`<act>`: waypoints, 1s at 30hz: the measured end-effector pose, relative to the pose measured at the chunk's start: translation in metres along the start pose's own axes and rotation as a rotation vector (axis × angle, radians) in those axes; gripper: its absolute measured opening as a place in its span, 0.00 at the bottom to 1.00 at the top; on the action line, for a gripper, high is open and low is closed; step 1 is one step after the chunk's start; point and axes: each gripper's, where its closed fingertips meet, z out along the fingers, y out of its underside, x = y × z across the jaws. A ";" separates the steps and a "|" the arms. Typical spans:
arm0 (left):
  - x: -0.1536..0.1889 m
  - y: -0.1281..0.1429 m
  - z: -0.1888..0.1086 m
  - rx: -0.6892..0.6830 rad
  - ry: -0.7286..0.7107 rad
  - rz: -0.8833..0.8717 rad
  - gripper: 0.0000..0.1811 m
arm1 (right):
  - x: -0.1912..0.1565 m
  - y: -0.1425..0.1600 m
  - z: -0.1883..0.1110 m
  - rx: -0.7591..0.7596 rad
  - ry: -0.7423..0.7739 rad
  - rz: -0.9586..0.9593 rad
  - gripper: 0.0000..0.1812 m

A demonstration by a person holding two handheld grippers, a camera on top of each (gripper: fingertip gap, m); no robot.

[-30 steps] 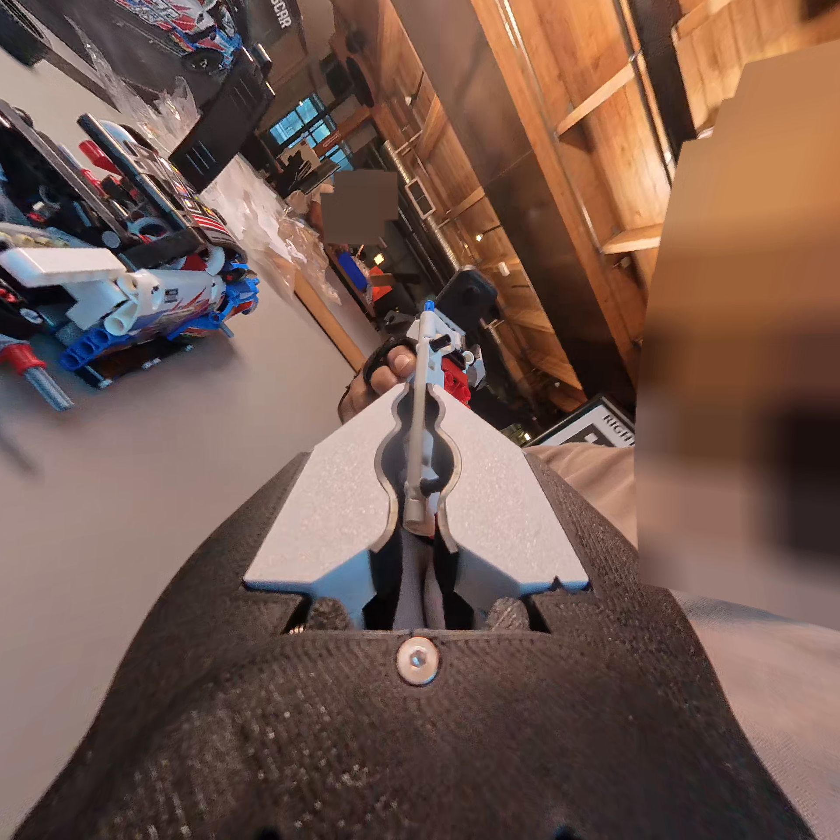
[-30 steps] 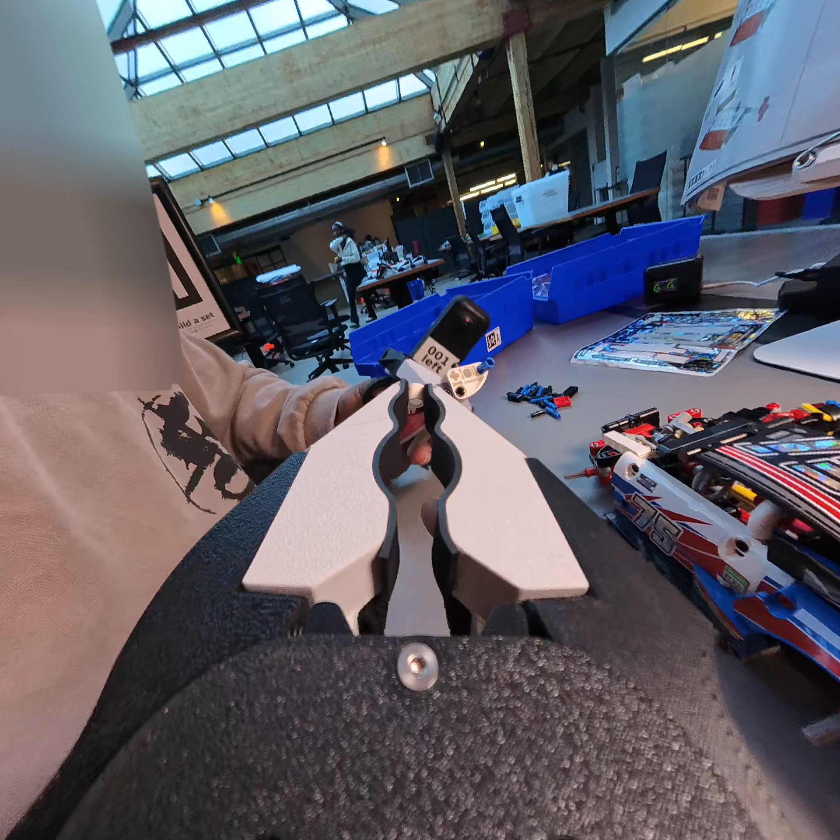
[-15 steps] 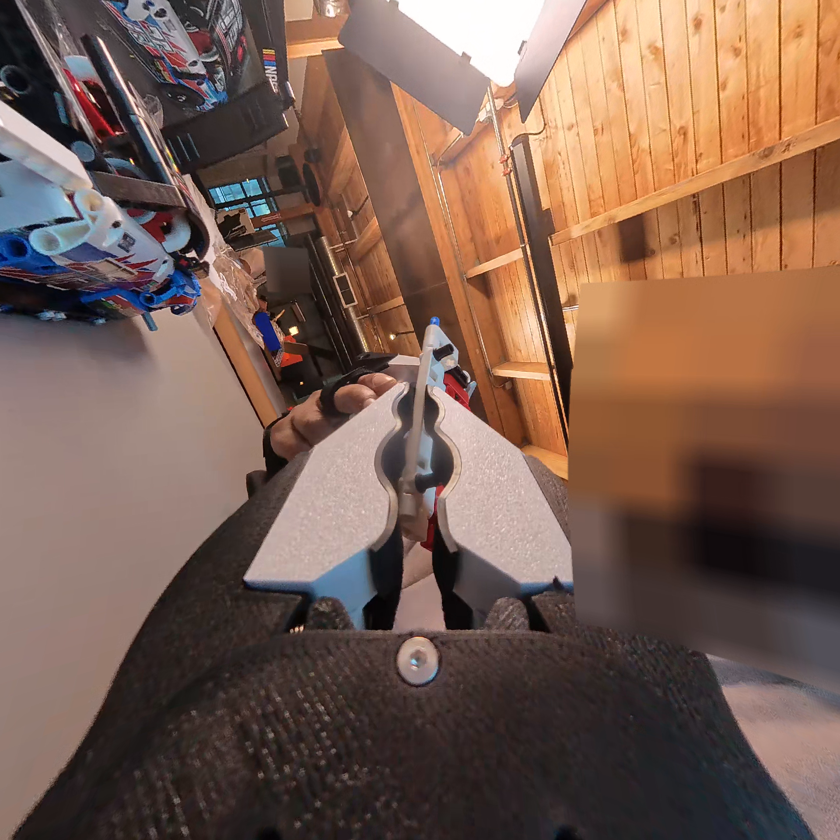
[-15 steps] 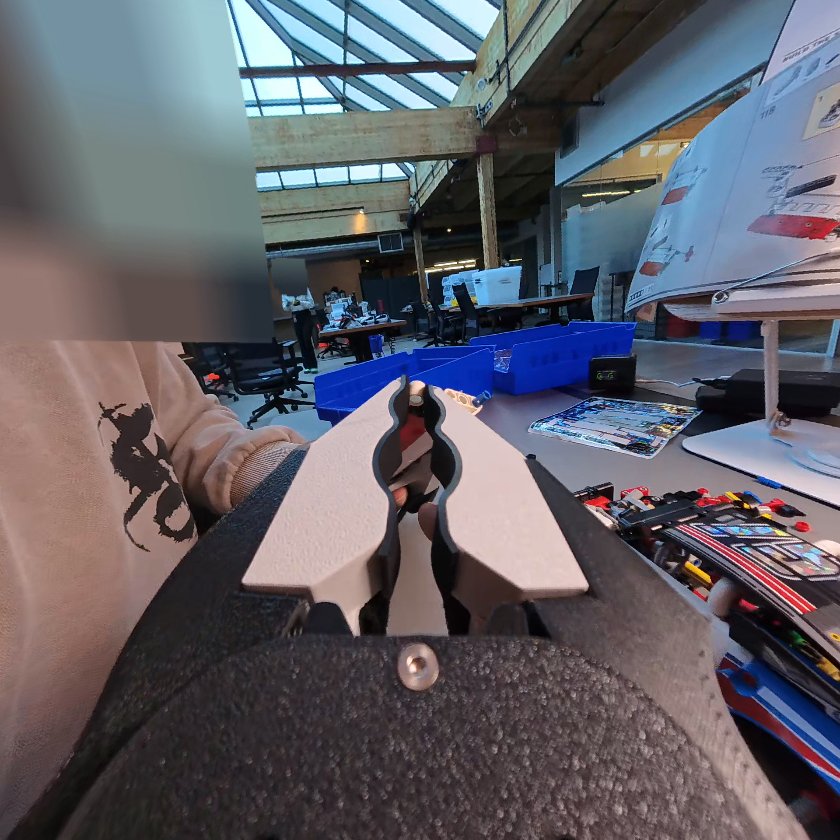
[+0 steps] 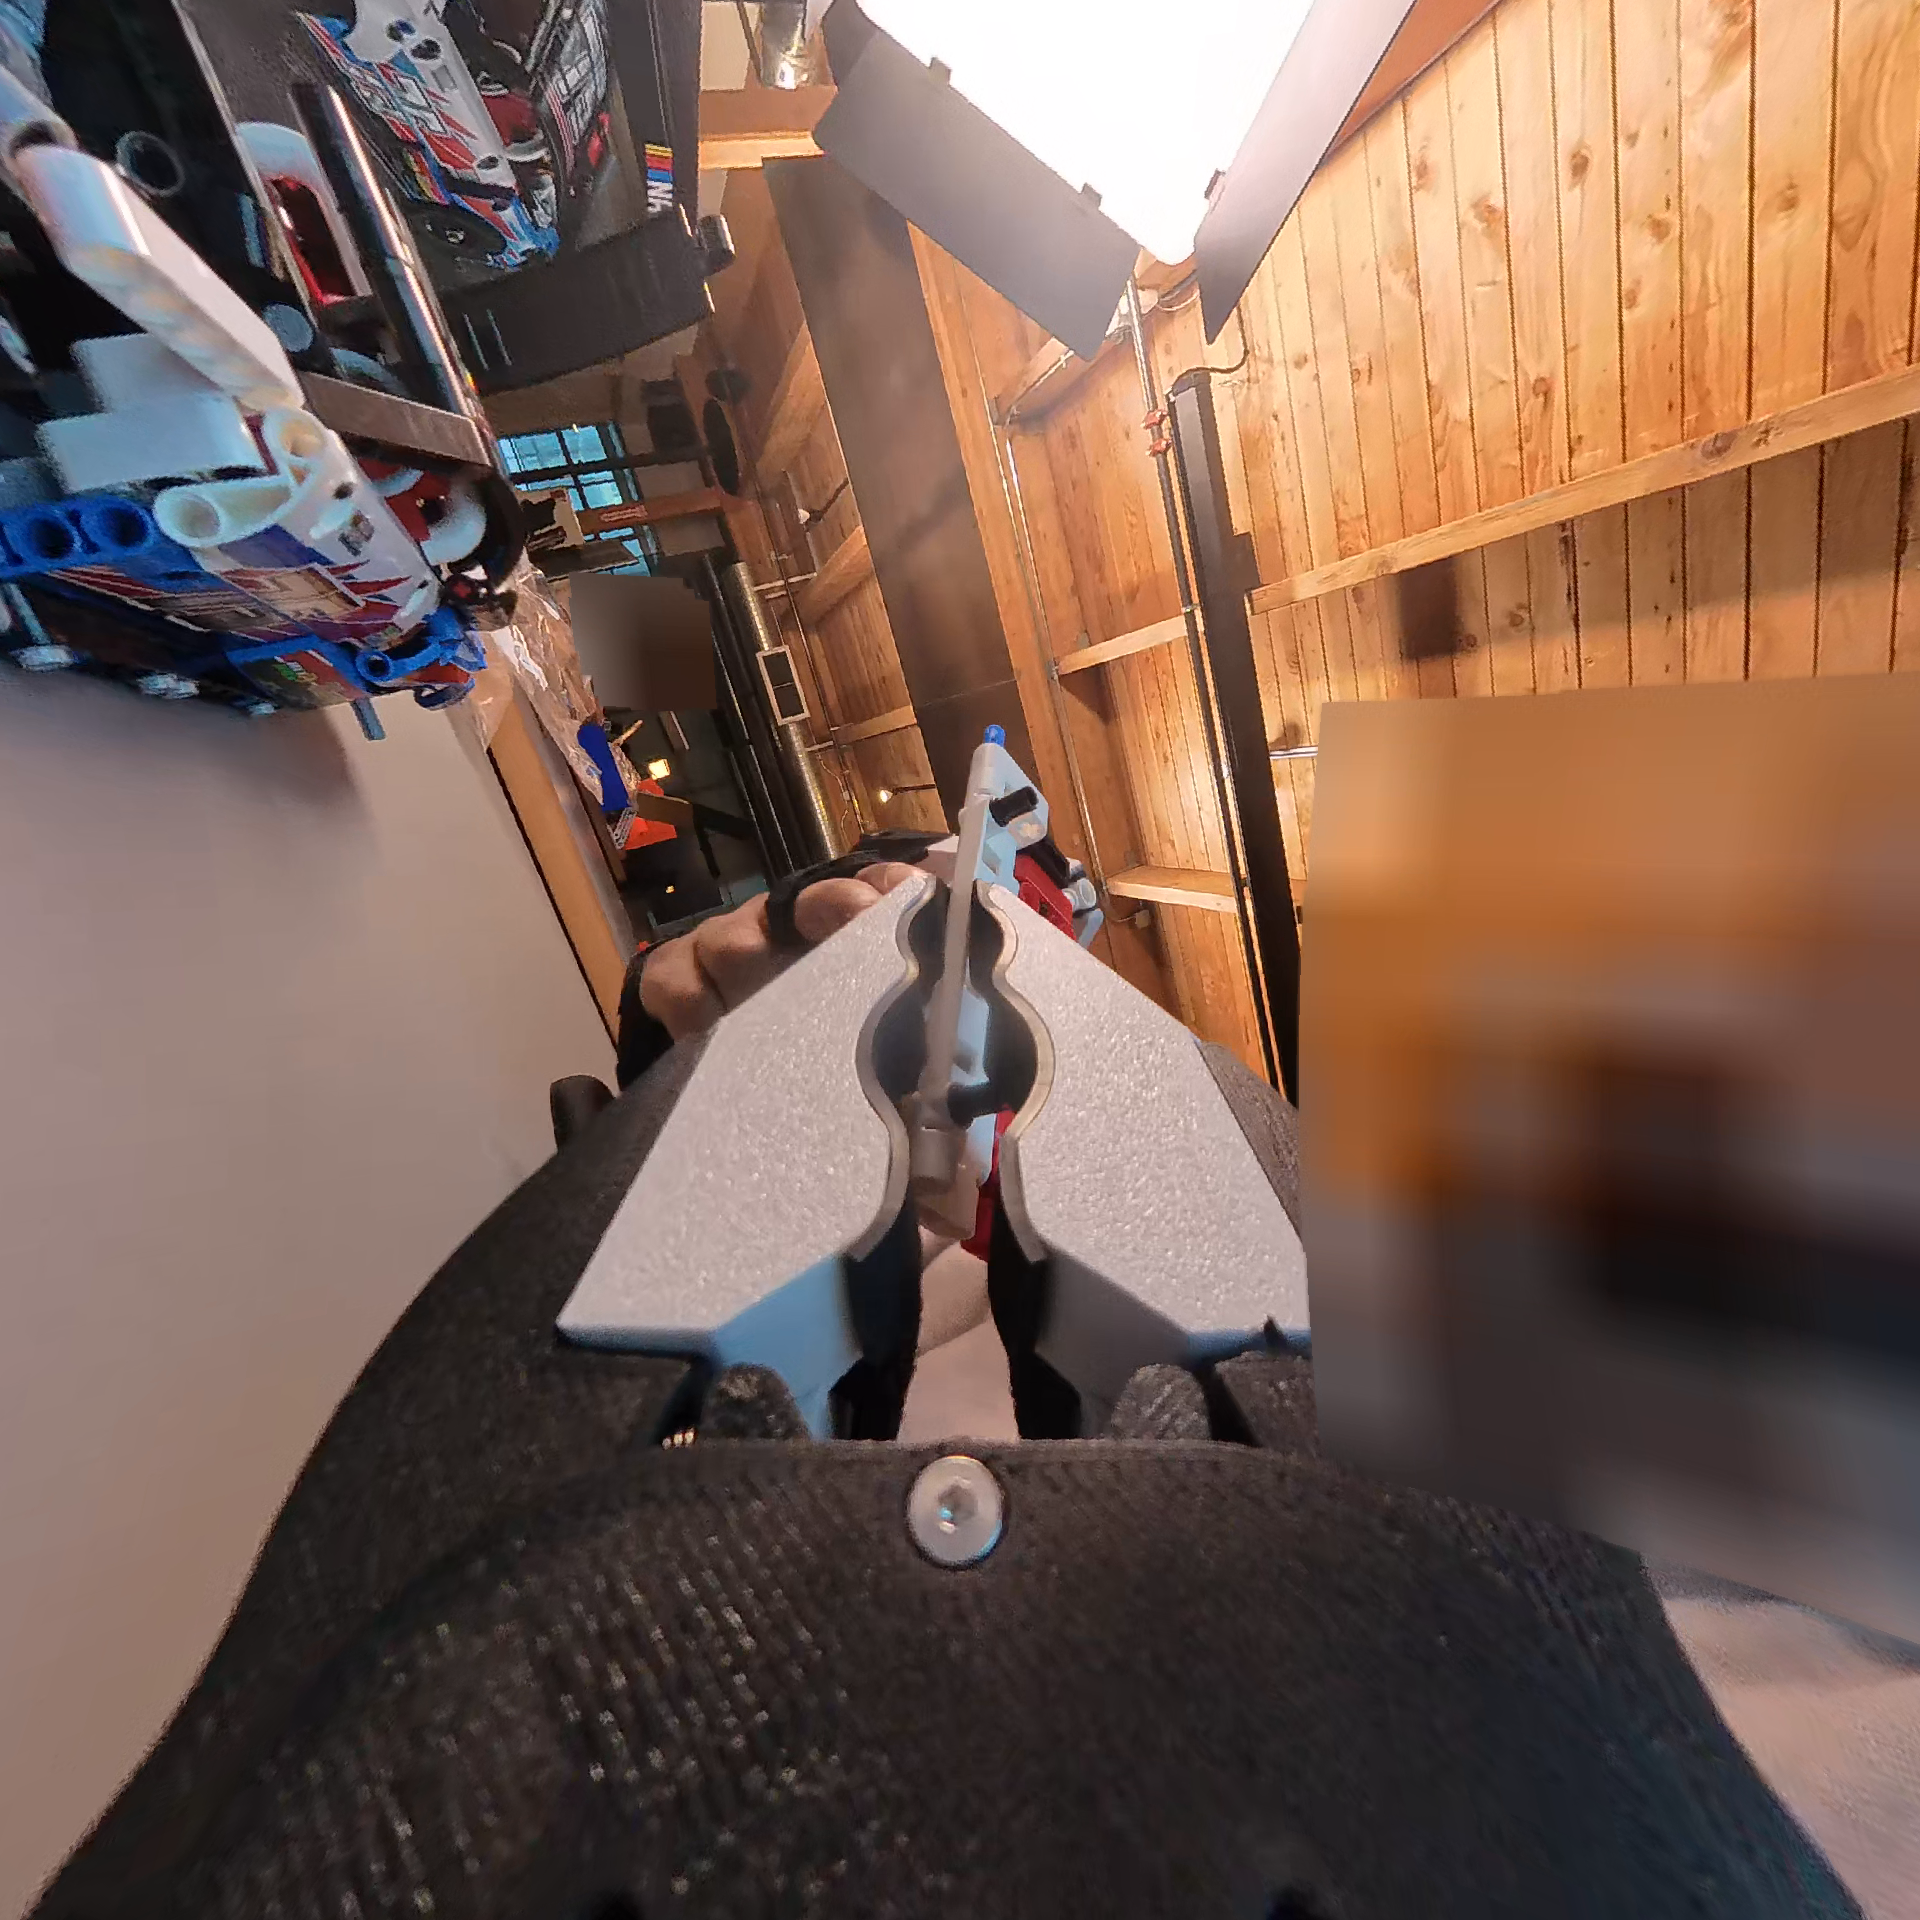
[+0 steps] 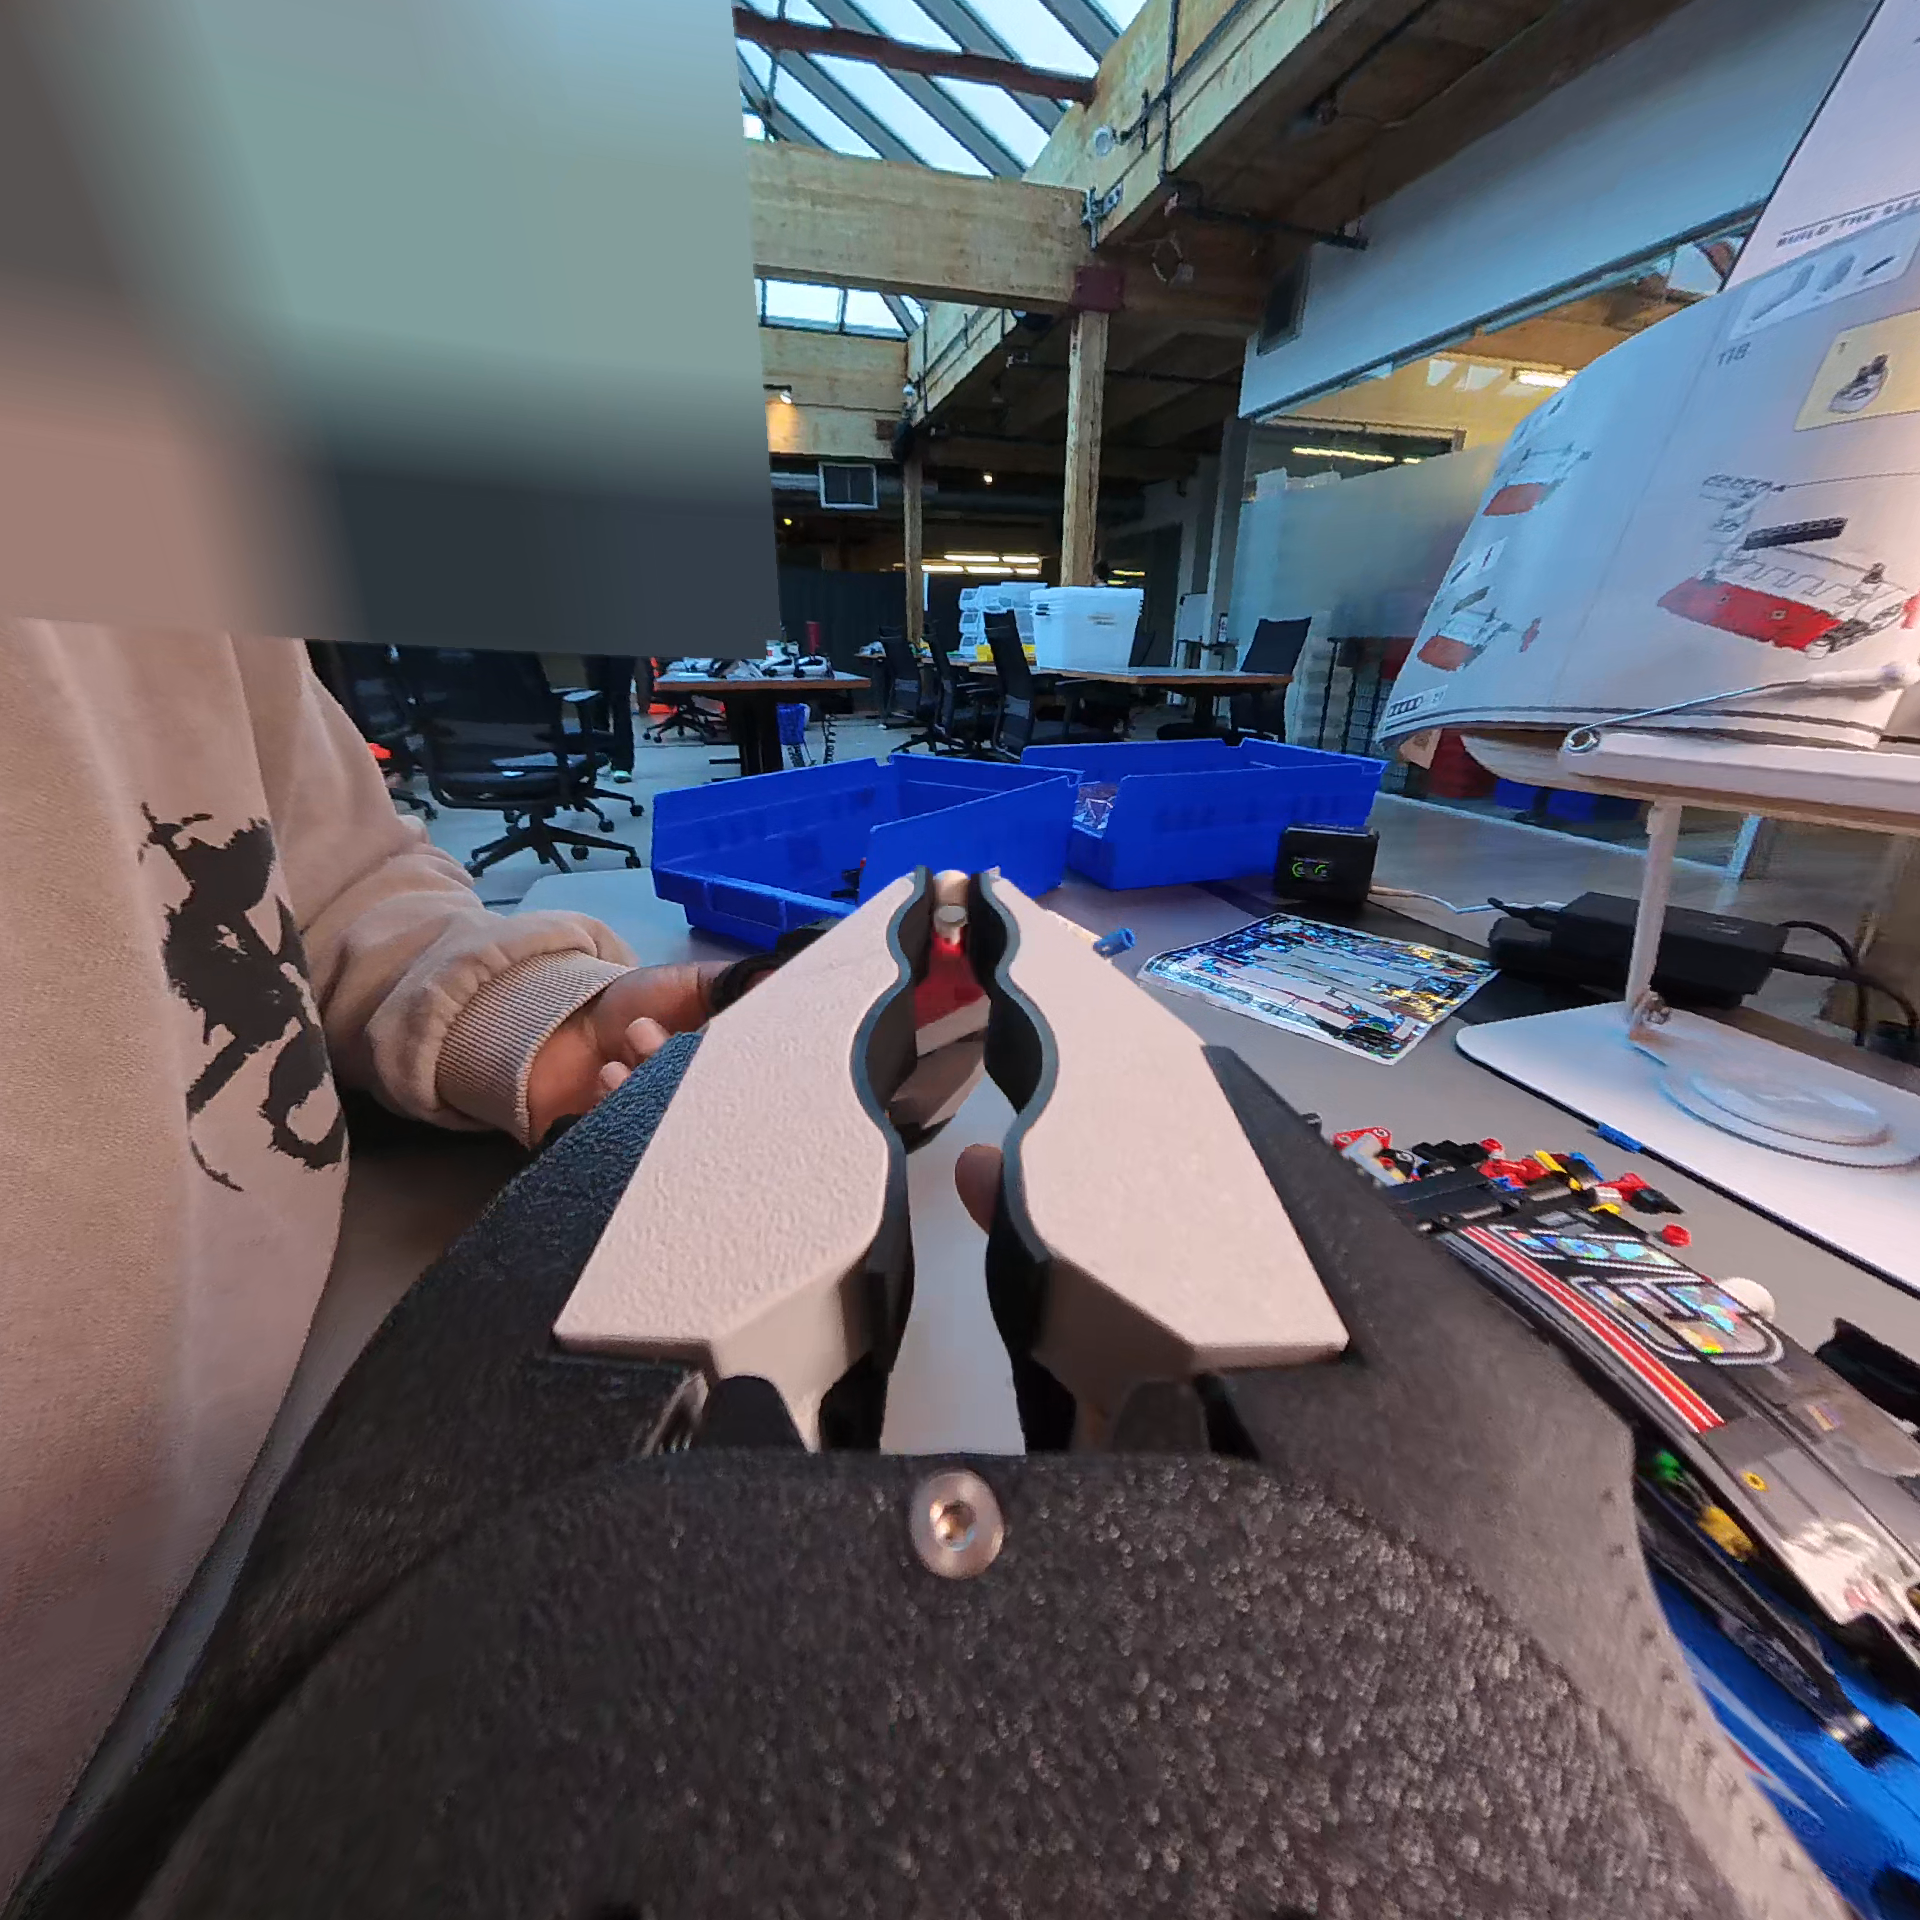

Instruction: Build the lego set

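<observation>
- We see the left gripper (image 5: 954,904) closed down on a small lego sub-assembly (image 5: 951,997): a thin grey rod runs lengthwise between its pads, with white and red pieces behind.
- The rod's far end, with a blue tip, pokes out past the fingertips; its near end sits in the wider hollow between the pads.
- In the right wrist view, the right gripper (image 6: 952,883) is drawn narrow, its tips pinched on a grey round end of the same sub-assembly, red and white parts showing in the gap behind.
- A hand (image 6: 613,1023) in a beige sleeve lies just left of the right gripper.
- We note both tools are raised off the grey table (image 6: 1455,1091).
- The part-built lego car (image 6: 1662,1351) lies on the table to the right, apart from both grippers.
- Farther back: two blue bins (image 6: 831,831), a sticker sheet (image 6: 1314,982), and an instruction booklet (image 6: 1683,520) on a white stand.
</observation>
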 end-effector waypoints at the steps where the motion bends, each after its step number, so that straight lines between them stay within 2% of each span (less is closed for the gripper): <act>1: -0.002 -0.001 -0.001 0.006 -0.005 -0.004 0.01 | -0.001 0.002 0.001 -0.009 0.012 -0.021 0.02; 3: 0.000 -0.004 -0.001 0.021 -0.002 -0.002 0.01 | -0.002 0.003 0.003 -0.012 0.049 -0.070 0.02; 5: 0.004 -0.005 0.000 0.020 0.010 0.011 0.01 | 0.001 -0.001 0.005 -0.007 0.035 -0.011 0.02; 10: 0.008 -0.004 0.001 -0.033 -0.003 0.112 0.01 | 0.004 -0.003 0.000 0.065 -0.122 0.458 0.02; 12: 0.009 -0.003 0.002 -0.046 -0.013 0.141 0.01 | 0.004 -0.003 -0.002 0.077 -0.152 0.526 0.02; 18: 0.002 -0.002 -0.002 -0.113 -0.081 0.231 0.01 | 0.004 0.009 -0.005 -0.083 -0.168 0.439 0.02; 23: -0.001 0.000 -0.003 -0.215 -0.181 0.424 0.01 | 0.002 0.019 -0.011 -0.254 -0.181 0.346 0.02; 26: -0.001 -0.001 -0.005 -0.217 -0.205 0.483 0.01 | 0.003 0.023 -0.011 -0.256 -0.160 0.387 0.02; 30: 0.000 -0.003 -0.006 -0.188 -0.192 0.473 0.01 | 0.004 0.024 -0.010 -0.233 -0.159 0.471 0.02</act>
